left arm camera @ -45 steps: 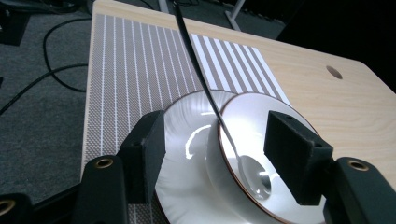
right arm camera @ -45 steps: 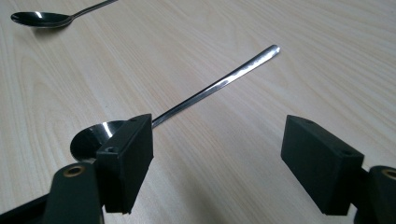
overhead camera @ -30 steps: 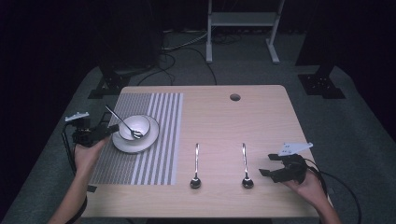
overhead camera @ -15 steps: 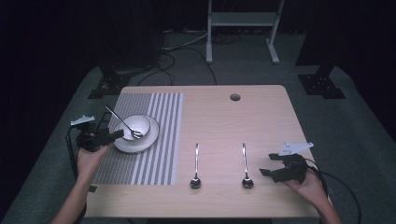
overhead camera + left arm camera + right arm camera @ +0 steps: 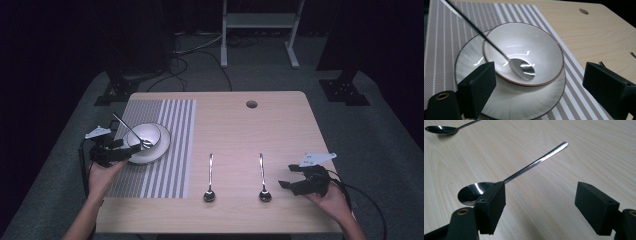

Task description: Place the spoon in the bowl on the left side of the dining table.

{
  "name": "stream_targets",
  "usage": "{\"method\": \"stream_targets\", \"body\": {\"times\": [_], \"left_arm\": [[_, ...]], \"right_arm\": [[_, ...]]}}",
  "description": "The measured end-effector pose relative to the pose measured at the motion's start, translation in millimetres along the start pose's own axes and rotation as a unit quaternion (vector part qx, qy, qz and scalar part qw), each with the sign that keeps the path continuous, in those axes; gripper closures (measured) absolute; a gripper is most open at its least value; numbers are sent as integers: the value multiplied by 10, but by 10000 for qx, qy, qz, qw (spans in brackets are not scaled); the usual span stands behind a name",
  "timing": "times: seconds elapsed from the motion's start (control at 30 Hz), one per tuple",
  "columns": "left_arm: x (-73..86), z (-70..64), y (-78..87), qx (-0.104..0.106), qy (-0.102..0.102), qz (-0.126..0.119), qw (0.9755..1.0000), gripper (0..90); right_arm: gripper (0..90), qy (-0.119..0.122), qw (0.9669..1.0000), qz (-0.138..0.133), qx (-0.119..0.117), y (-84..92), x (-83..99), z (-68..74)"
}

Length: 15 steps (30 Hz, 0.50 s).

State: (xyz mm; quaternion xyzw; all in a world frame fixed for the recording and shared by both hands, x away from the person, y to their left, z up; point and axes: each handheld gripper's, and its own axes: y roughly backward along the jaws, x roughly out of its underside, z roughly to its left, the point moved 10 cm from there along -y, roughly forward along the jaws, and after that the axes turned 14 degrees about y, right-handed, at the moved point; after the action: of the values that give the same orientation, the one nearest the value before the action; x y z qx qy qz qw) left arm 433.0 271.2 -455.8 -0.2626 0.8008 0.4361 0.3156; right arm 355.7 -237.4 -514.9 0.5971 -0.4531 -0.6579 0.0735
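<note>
High view: the left gripper (image 5: 121, 150) sits at the near-left rim of a white bowl (image 5: 148, 134) stacked on a plate (image 5: 161, 146) on the striped placemat (image 5: 172, 150); its jaws, spread wide and empty, have just been opening. A spoon (image 5: 131, 132) leans in the bowl, handle angled up over the rim toward the far left. The left gripper view adds the brown rim line and the spoon head lying on the bowl's floor. The right gripper (image 5: 290, 185), jaws apart and empty, rests just right of the right table spoon (image 5: 262, 176); the left table spoon (image 5: 210, 176) lies parallel on the wooden table (image 5: 280, 125). The right gripper view shows the near spoon's head partly hidden behind one jaw pad.
</note>
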Motion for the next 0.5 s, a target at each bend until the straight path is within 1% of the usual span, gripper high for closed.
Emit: {"method": "stream_targets", "body": {"times": [0.07,0.13,0.2,0.33,0.5], "left_arm": [[14,-70,-16,52,-68,19,10000,101],[27,-118,-29,40,-184,59,9998,102],[36,-169,-48,108,-193,66,9997,101],[62,-249,-87,124,-323,111,9993,101],[111,-331,-132,186,-397,173,9989,101]], "right_arm": [[235,-5,10000,3,4,-3,3,-2],[235,-15,10000,-4,5,-7,4,-1],[235,-7,10000,7,11,-10,7,-1],[235,-3,10000,5,21,-6,12,-2],[233,-17,10000,-10,34,2,14,-5]]}}
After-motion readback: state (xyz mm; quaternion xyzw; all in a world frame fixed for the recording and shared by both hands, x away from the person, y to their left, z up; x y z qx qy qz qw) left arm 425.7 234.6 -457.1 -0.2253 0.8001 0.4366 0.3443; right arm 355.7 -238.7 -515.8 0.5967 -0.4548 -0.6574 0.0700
